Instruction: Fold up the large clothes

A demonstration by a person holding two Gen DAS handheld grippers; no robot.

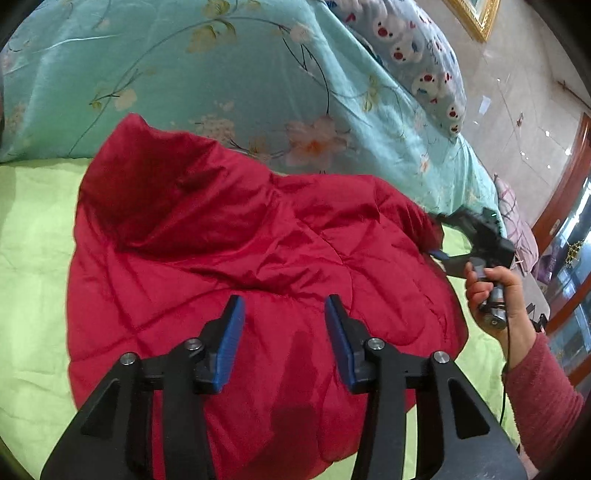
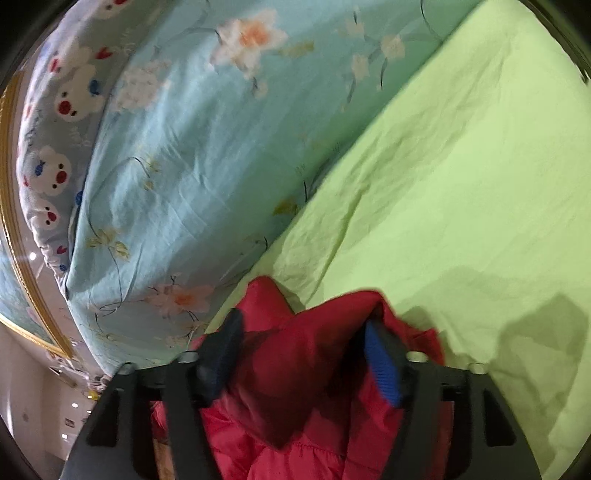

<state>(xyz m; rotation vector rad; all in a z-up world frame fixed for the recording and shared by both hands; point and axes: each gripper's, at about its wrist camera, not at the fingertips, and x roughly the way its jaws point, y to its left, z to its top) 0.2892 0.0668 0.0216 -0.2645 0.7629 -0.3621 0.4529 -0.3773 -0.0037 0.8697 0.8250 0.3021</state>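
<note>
Left gripper [image 1: 282, 308] hovers spread above the red quilted jacket [image 1: 229, 236]; right gripper [image 2: 303, 332], spread, seemingly straddles its edge.

Bed with wrinkled lime-green cotton sheet [image 1: 33, 236], lit evenly. Teal floral-print quilt [image 1: 207, 74] bunched along its far side, touching the sheet. Pale blue bedding with white bear print [image 1: 424, 62] piled beyond the quilt. Glossy beige tiled floor [image 1: 517, 110] reflects ceiling spots. Gold ornate picture frame [image 1: 476, 18] at top right; reddish-brown wooden furniture [image 1: 565, 192] at right edge.
</note>
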